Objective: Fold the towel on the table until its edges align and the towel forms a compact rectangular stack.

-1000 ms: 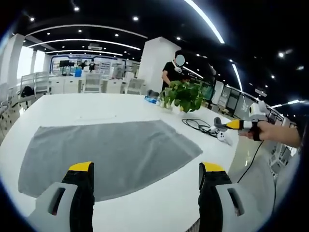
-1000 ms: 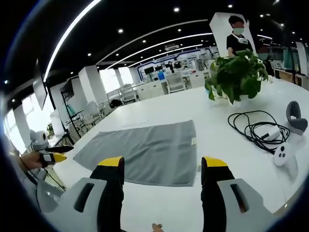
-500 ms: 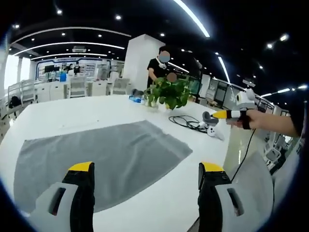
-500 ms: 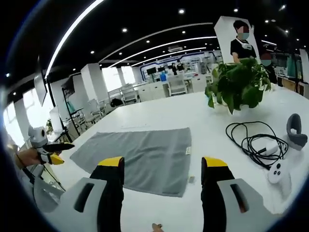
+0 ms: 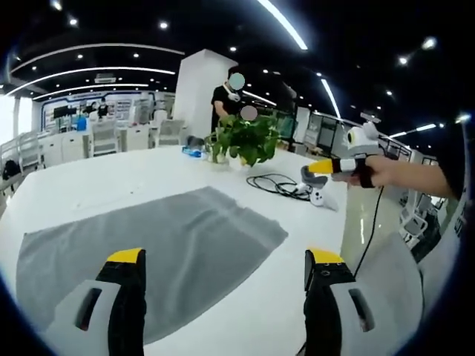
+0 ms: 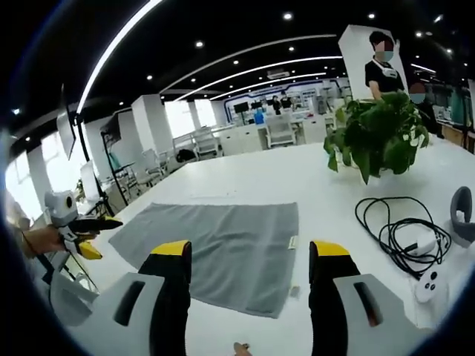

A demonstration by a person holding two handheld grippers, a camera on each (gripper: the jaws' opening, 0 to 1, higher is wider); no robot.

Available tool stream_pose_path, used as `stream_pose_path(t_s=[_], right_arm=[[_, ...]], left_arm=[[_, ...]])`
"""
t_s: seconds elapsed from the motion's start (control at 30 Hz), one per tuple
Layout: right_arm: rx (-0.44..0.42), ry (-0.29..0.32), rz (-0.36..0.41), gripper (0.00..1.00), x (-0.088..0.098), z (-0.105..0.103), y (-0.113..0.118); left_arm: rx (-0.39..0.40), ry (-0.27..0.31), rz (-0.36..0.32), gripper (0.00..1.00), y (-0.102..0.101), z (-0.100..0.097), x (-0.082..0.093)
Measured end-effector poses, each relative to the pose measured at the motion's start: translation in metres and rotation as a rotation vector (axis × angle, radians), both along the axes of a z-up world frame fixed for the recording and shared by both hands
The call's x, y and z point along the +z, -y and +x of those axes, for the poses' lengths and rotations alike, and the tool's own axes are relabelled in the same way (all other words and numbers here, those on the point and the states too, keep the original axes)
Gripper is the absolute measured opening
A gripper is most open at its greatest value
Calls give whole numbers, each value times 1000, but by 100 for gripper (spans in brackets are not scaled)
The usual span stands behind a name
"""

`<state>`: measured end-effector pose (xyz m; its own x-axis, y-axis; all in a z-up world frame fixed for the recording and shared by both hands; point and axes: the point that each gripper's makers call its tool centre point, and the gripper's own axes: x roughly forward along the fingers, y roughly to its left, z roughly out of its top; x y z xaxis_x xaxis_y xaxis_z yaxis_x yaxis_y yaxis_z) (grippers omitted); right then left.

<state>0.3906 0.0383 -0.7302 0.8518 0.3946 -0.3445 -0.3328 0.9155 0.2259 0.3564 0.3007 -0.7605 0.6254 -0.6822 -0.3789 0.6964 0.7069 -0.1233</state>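
Where it lies spread flat and unfolded on the white worktop [image 6: 245, 178], the grey towel [image 6: 217, 245] shows as a single layer, with a small label at its edge on the side nearer the cables; in the left gripper view the same towel [image 5: 148, 259] reaches from the near edge of the worktop [image 5: 104, 174] toward its middle. The left gripper [image 5: 224, 261] hangs above the towel's near edge with its yellow-tipped fingers [image 5: 125, 257] spread wide and nothing between them. The right gripper [image 6: 249, 251] is likewise held over the towel's near side, its fingers [image 6: 328, 250] apart and empty. In the right gripper view the left gripper [image 6: 80, 230] appears at the left, held in a hand beyond the worktop's edge; in the left gripper view the right gripper [image 5: 334, 165] appears at the right, held in a hand [image 5: 375, 169]. Well apart from the towel, a coil of black cable [image 6: 397, 233] lies on the worktop with a white controller [image 6: 430, 282] just beside it. Farther back stands a leafy potted plant [image 6: 375, 137], and a person in a dark top [image 6: 384, 70] stands behind it.
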Motion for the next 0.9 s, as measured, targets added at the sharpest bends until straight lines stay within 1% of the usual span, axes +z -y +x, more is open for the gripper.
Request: stream_pose_path(t_s=[0.1,0.33,0.5,0.67,0.9], right_arm=[[5,-1,4,64,-1,6,0],[19,-5,16,63,-5,24,-2],[28,-11,22,63,-8,39,-3],[18,1,43,63,-8,56,-1],[24,-1,54,63,-15,77,2]], left_arm=[[-27,-8,17,90,8,0,-5],[-73,-40,32,89,27,1,-15],[-128,-33,59,89,46,6,-18],[-172,-38,83,88,66,13,-23],[-210,-53,87,87,94,26,-34]])
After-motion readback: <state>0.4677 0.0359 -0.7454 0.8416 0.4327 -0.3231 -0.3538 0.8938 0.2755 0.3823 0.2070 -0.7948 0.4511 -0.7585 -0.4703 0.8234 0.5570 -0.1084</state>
